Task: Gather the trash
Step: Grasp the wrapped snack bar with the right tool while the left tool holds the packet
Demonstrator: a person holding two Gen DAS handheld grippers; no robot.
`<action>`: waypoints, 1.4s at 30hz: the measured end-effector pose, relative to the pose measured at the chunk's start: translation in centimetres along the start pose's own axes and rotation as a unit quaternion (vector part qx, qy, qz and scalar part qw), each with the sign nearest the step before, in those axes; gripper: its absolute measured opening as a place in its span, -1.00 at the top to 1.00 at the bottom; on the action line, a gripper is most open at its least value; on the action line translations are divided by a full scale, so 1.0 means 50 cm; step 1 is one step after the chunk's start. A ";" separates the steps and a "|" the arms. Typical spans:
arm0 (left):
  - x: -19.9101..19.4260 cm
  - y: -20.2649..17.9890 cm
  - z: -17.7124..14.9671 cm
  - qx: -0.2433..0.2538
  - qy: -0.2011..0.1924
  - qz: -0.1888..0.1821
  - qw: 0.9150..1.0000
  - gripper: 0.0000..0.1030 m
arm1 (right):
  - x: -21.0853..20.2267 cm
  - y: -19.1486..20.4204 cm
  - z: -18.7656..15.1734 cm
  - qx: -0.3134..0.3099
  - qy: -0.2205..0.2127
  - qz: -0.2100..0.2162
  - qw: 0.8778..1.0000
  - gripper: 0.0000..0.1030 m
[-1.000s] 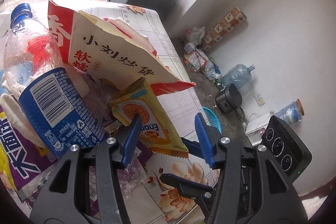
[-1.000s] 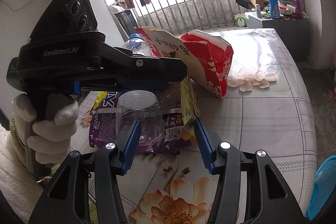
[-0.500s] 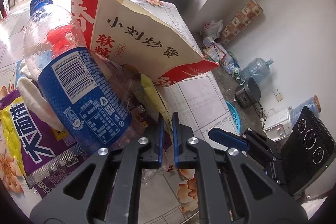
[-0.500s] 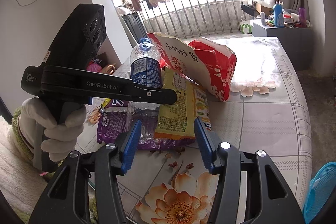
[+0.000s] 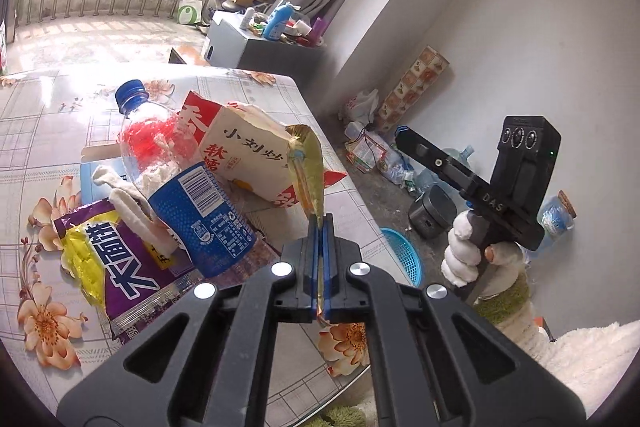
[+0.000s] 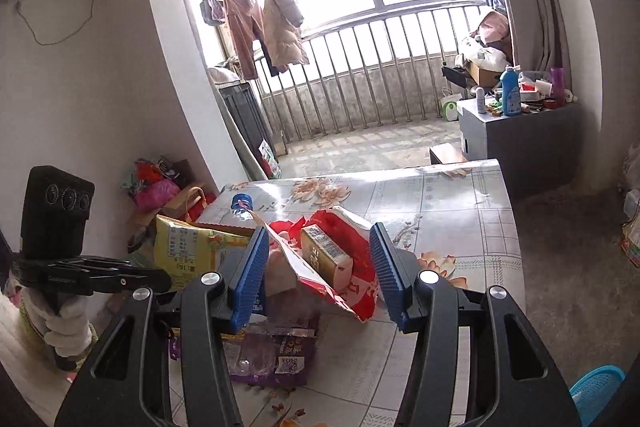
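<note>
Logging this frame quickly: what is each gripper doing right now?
Left gripper: shut on the yellow snack wrapper, lifted off the table.
Right gripper: open, holding nothing, its blue pads either side of the red paper bag.

Left gripper (image 5: 320, 227) pinching a yellow wrapper (image 5: 306, 167)

Its blue jaws are clamped on the wrapper's lower edge, lifted above the table (image 5: 48, 107), with a plastic bottle (image 5: 180, 179), red-and-white bag (image 5: 248, 155) and purple packet (image 5: 116, 267) piled just left.
</note>
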State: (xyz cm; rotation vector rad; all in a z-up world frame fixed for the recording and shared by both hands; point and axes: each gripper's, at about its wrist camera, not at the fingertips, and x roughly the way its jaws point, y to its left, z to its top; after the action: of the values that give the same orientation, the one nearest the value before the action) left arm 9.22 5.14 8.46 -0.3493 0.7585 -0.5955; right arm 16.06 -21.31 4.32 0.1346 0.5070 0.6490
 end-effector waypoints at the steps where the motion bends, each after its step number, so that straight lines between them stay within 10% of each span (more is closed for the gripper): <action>1: -0.020 -0.001 0.011 0.003 -0.014 -0.007 1.000 1.00 | 0.023 -0.002 0.011 -0.007 0.006 0.003 1.000 0.01; 7: -0.084 -0.008 0.083 0.029 -0.103 -0.004 0.994 1.00 | 0.181 0.008 0.025 -0.063 0.079 -0.008 0.995 0.05; 18: 0.011 0.043 0.101 0.008 -0.054 0.055 0.997 1.00 | 0.294 0.013 -0.016 -0.082 0.162 0.011 0.983 0.05; 24: 0.035 0.059 0.089 0.000 -0.036 0.075 0.997 1.00 | 0.271 -0.012 -0.005 0.005 0.153 0.106 0.982 0.05; 42: 0.022 0.089 0.064 -0.014 -0.019 0.102 0.994 1.00 | 0.336 -0.022 -0.022 -0.033 0.210 0.038 0.976 0.25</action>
State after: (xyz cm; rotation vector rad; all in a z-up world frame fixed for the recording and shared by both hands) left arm 13.83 8.21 7.86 -0.3032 0.7562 -0.3853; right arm 27.53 -11.98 -3.82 -0.0489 0.8900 0.7723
